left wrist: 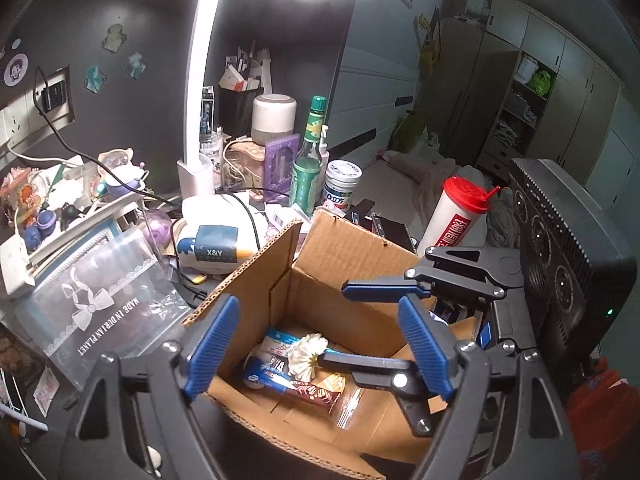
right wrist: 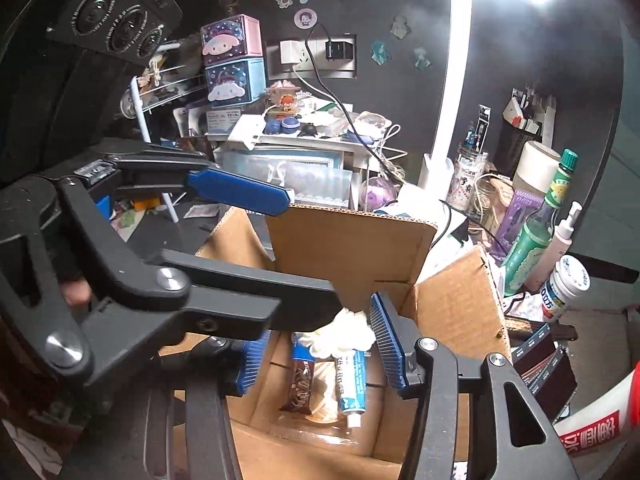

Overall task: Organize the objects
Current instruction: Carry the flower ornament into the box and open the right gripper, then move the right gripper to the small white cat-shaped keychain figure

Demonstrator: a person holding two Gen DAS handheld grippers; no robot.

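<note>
I have both grippers over the open corrugated cardboard box (left wrist: 352, 264), my landmark here. My left gripper (left wrist: 320, 344) stands with its ribbed blue pads wide apart and nothing between them. My right gripper (right wrist: 316, 348) reaches in from the box's right side, jaws parted; the white ruffled flower-like piece (left wrist: 306, 356) sits between the pads, and I cannot tell whether they press on it. Below it, on the box floor, lie a glossy dark snack wrapper (left wrist: 304, 390) and a white and blue tube (right wrist: 352, 384). Left of the box I read "MADE IN DURIAN PLANET" on a clear plastic case (left wrist: 100, 300), and "X&Y" on a white pouch (left wrist: 216, 240). Behind the box stands a green glass bottle (left wrist: 310, 164).
</note>
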